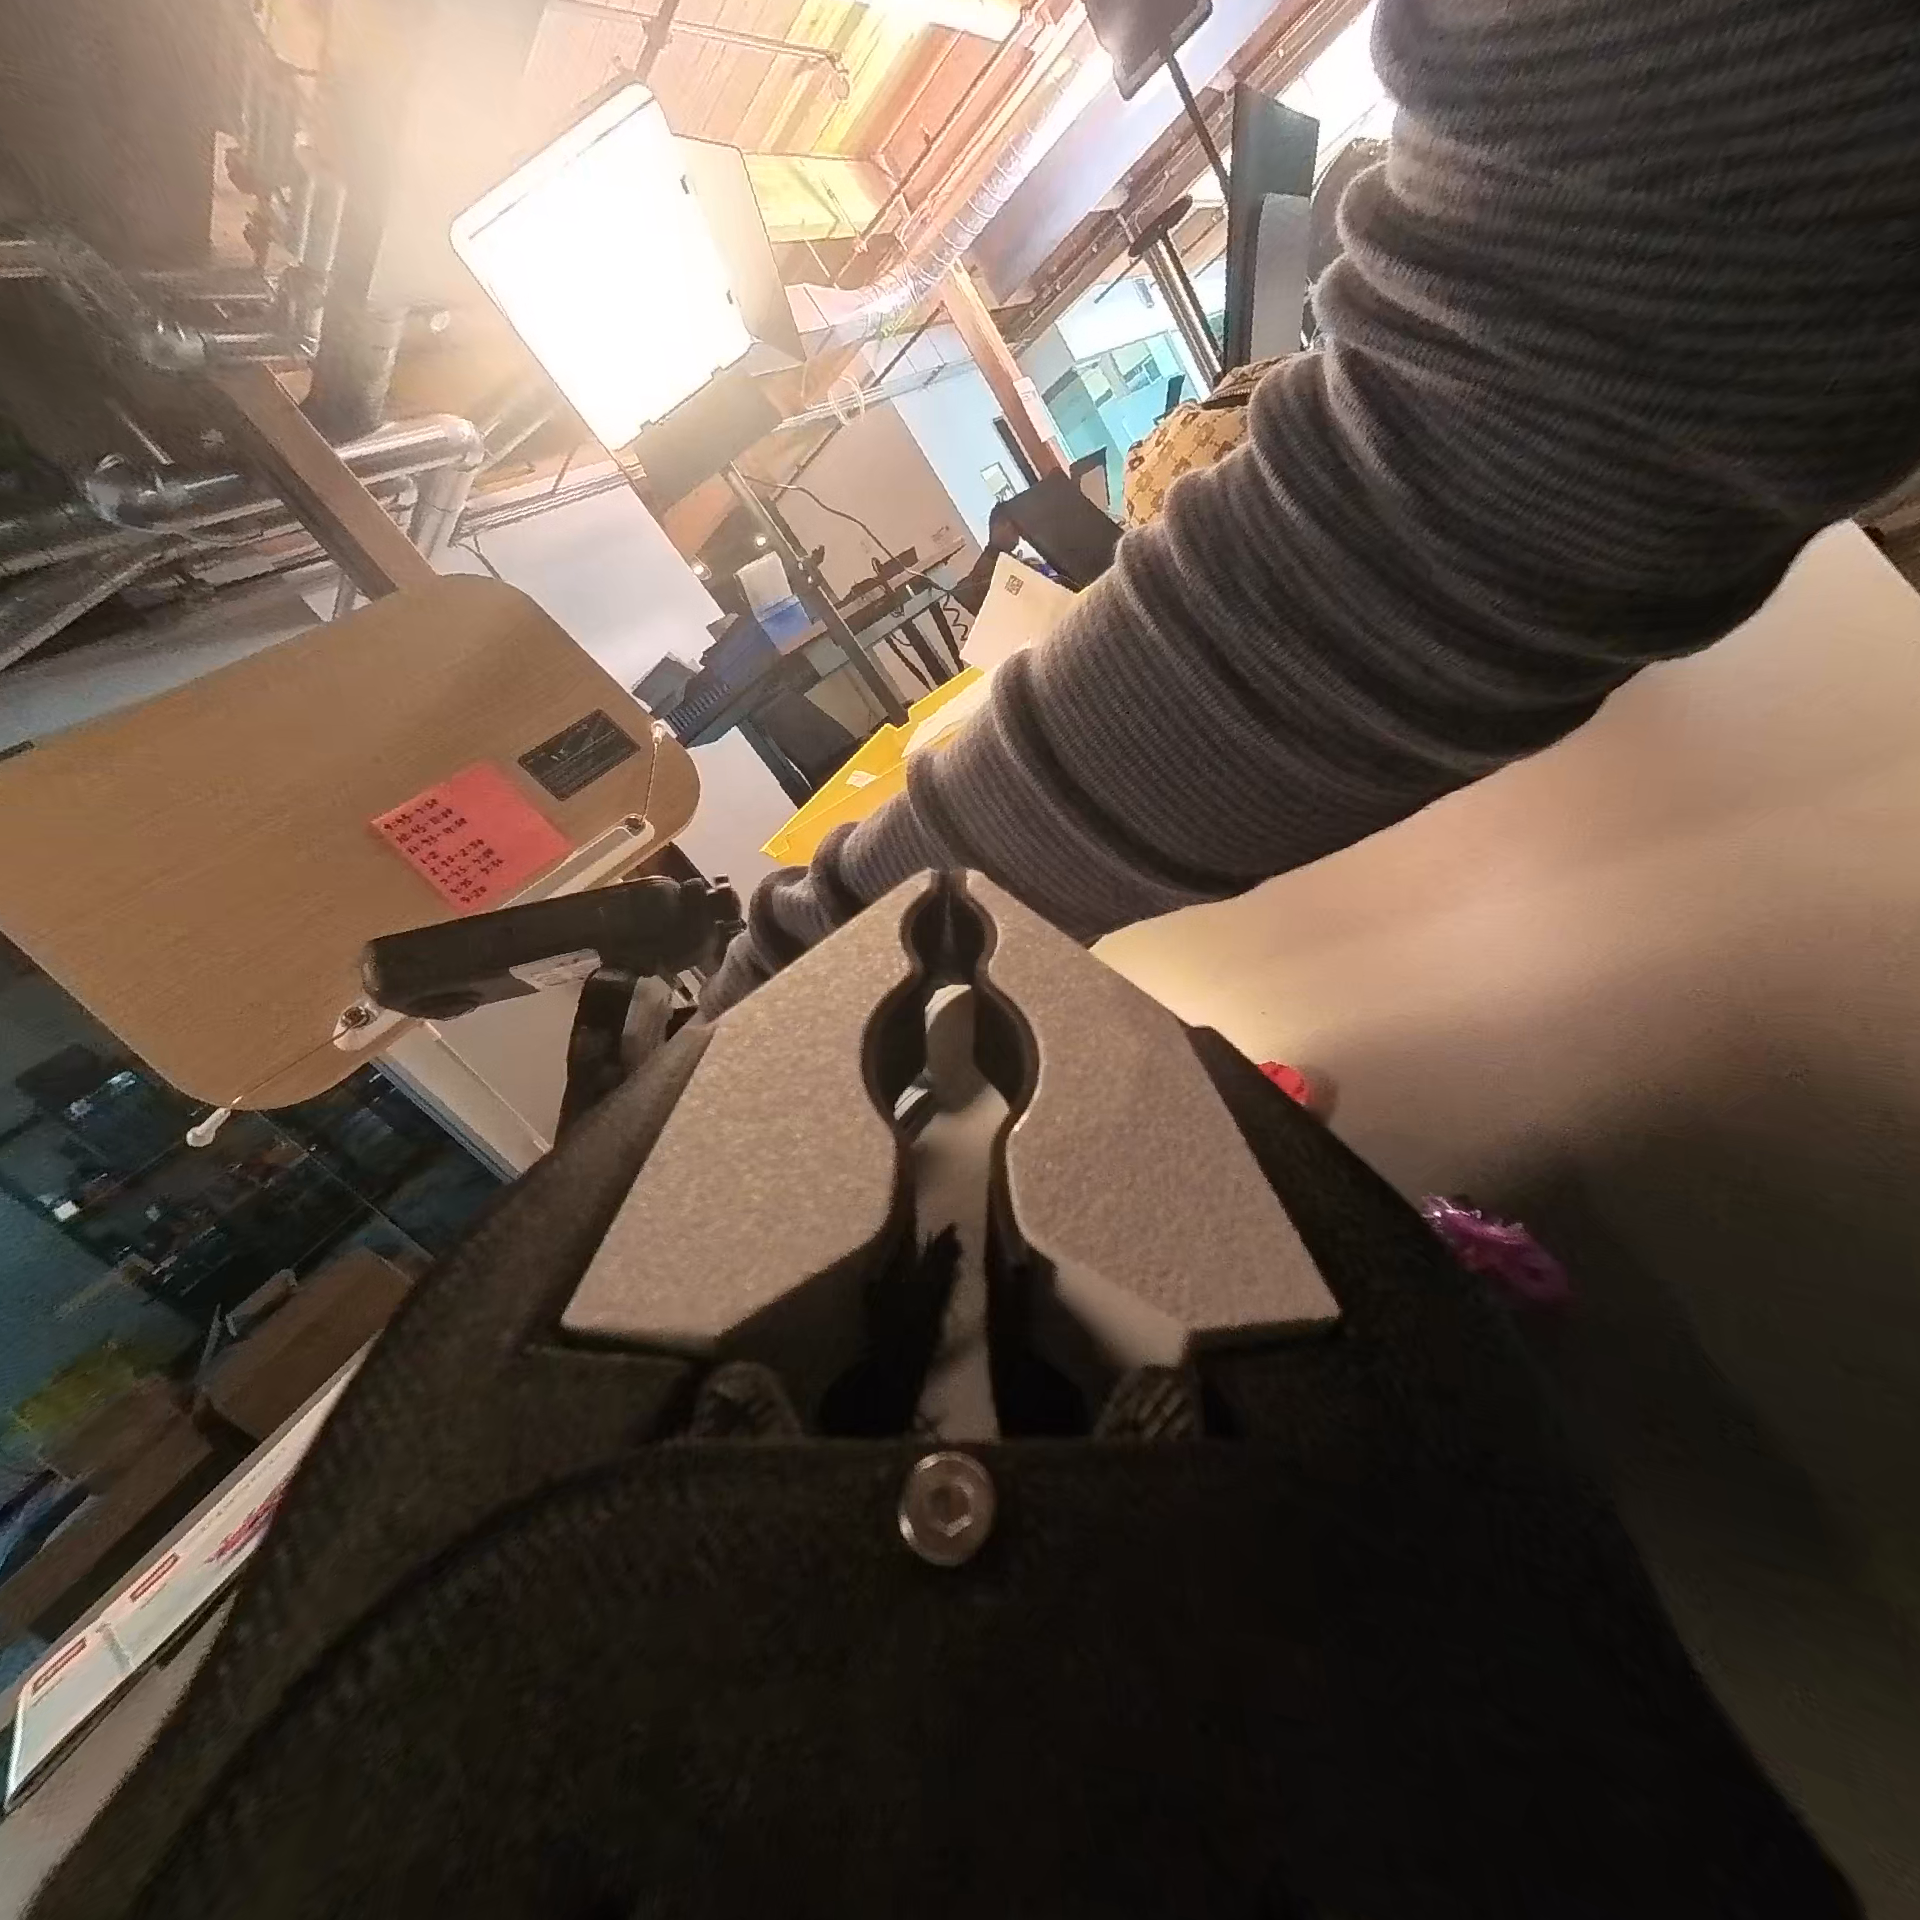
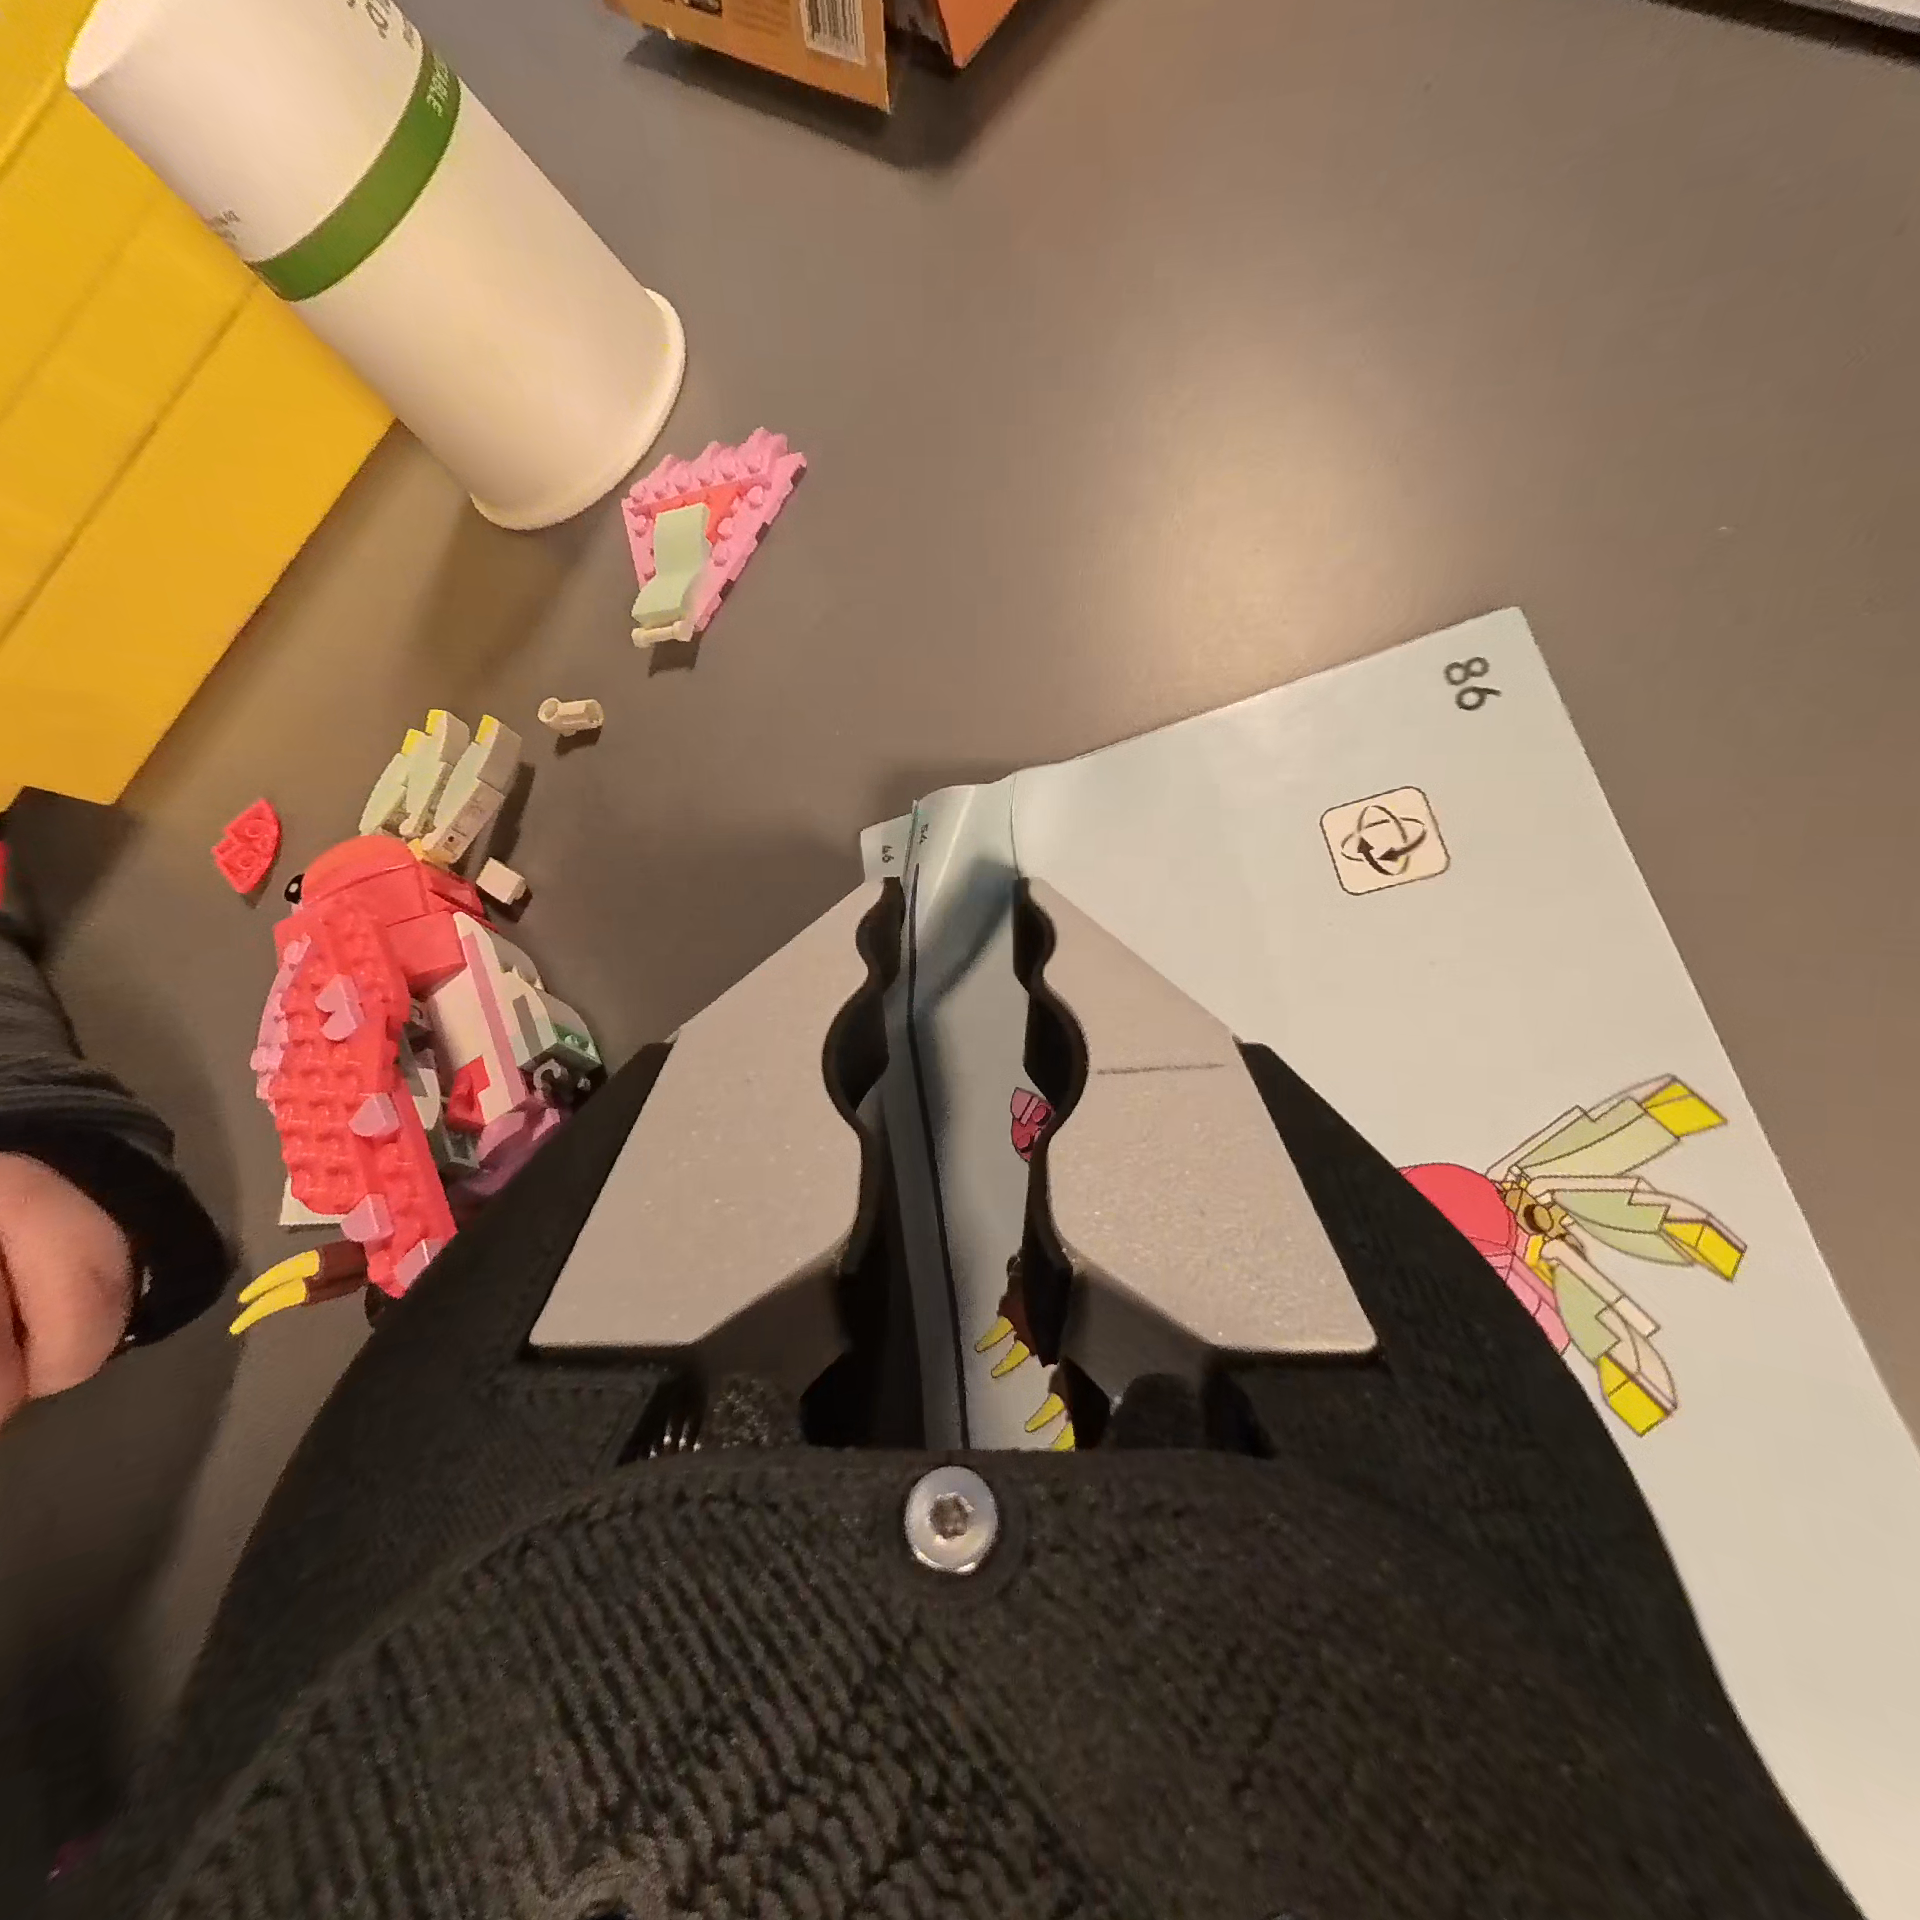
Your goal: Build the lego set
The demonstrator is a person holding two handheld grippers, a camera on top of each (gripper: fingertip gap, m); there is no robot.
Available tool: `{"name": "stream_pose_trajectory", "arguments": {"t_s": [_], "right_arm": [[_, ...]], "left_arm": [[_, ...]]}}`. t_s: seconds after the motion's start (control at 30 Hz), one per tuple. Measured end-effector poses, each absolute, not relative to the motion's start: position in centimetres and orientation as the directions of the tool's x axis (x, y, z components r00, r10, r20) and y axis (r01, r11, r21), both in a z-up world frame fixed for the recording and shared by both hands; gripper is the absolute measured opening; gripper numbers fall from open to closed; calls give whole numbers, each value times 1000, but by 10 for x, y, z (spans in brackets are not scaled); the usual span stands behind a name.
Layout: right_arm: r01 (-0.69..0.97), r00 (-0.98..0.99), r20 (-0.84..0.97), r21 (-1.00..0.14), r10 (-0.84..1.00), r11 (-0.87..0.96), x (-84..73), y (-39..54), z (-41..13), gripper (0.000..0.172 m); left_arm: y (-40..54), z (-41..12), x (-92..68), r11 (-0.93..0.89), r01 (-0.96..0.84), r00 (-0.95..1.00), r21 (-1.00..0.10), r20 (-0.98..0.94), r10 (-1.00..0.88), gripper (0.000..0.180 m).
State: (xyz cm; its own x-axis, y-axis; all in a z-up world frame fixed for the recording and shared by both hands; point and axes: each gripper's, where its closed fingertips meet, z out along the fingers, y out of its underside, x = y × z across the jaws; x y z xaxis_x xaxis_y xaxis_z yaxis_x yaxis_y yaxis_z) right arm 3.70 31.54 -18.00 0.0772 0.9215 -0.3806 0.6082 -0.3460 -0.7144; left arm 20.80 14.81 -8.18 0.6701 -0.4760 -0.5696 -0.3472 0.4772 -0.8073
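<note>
- Workshop/lab space, industrial shell: exposed wood ceiling [image 1: 831, 94] with bare pipes and ducting [image 1: 312, 457].
- Studio light panel [image 1: 613, 260] on a stand (recording setup, by the look).
- Grey tabletop [image 2: 1195, 364] beside yellow bins [image 2: 135, 436].
- Background: cluttered benches [image 1: 790, 644], storage shelving [image 1: 156, 1174].

Over my left feed I see a bright light panel [image 1: 613, 260] on a stand, glaring under a wooden ceiling [image 1: 894, 73] with pipes [image 1: 405, 447] and ducts. A pale wall [image 1: 613, 582] stands behind it, a blue bench [image 1: 769, 665] farther off. My right feed shows a grey counter [image 2: 1195, 343].
</note>
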Motion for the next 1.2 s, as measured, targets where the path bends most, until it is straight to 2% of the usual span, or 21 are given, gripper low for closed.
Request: {"name": "stream_pose_trajectory", "arguments": {"t_s": [0.47,0.73,1.2], "right_arm": [[527,47,-525,-710,850,-468,39,320,-172,9],[518,24,-658,-636,753,-572,40,322,-168,6],[519,15,-628,-660,778,-543,40,320,-169,8]], "left_arm": [[146,-84,211,478,-356,659,-803,-578,-481,0],[143,-84,213,480,-358,653,-801,-582,-485,0],[138,-86,217,482,-351,634,-803,-583,-508,0]]}}
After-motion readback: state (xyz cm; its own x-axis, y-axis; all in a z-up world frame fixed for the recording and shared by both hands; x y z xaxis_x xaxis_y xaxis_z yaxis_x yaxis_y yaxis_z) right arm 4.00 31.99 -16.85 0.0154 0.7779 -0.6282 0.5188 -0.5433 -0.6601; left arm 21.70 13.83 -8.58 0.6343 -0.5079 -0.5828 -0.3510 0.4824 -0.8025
